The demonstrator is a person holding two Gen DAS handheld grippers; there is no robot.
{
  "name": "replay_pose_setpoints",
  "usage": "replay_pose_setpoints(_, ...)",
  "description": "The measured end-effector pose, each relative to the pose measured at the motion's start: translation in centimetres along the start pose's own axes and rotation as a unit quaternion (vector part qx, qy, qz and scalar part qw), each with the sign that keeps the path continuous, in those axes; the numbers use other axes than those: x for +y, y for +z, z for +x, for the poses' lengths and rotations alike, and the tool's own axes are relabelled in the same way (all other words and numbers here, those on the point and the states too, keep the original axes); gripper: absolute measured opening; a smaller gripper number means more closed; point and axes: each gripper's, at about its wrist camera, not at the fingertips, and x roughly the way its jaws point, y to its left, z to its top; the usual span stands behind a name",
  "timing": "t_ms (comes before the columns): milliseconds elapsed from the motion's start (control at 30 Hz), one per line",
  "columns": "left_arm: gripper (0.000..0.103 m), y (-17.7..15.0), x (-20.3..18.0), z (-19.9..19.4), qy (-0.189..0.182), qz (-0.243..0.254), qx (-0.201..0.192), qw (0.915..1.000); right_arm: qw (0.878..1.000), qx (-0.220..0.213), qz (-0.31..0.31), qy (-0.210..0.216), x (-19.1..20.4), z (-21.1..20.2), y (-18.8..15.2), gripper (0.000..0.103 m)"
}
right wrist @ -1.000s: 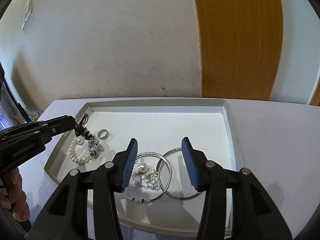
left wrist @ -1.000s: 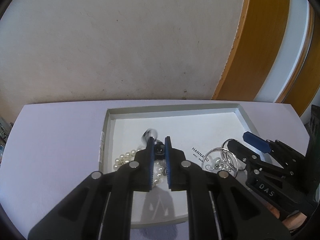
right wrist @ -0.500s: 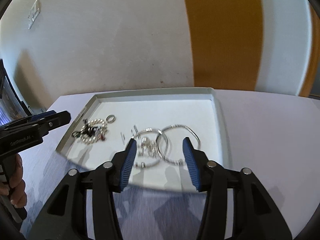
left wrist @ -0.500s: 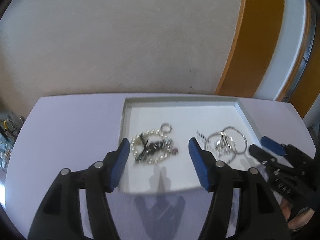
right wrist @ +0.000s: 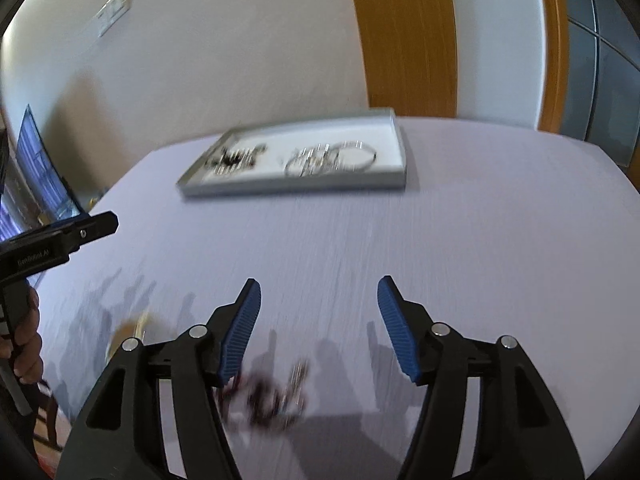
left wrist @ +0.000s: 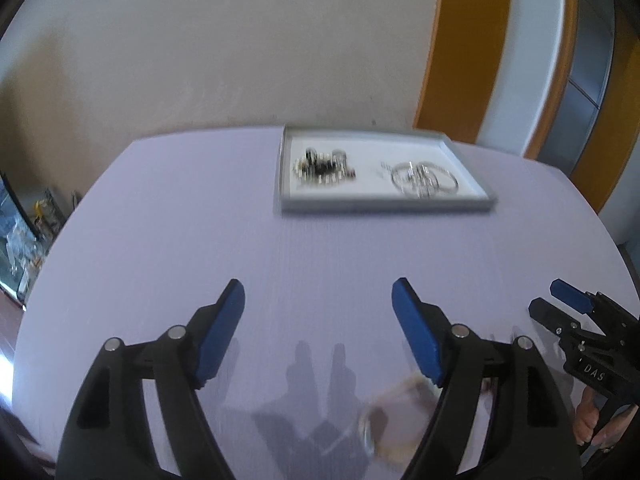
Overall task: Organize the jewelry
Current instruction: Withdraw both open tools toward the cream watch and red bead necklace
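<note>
1. Jewelry lies in two clusters inside the grey tray (left wrist: 384,204), upper centre of both views: beaded pieces (left wrist: 324,166) left, silver bangles (left wrist: 424,176) right.
2. Blurred loose pieces (right wrist: 276,396) lie on the lavender table (left wrist: 200,220), so sorting looks unfinished.
3. Left gripper (left wrist: 318,320) and right gripper (right wrist: 318,316) are both empty, jaws opening wide.

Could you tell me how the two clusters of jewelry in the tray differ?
The left cluster is a compact heap with dark pieces among pale beads; the right cluster is all silver, made of large open hoops. It also spreads wider. Both lie inside the grey tray, apart from each other.
</note>
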Motion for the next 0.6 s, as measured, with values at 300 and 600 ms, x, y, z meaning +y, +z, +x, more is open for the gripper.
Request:
replay_pose_setpoints(300,0.076,-5.9,-0.8,-1.5,-0.019,0.009,0.023,0.9995,1.000,0.004,-0.009,0.007,2.1,-1.9,-4.6,0.066)
replay_pose_setpoints(600,0.070,-7.7,-2.8,0.9,-0.027,0.028,0.052,0.9979,1.000,0.017,-0.011,-0.006,2.7,-1.0,-5.7,0.067)
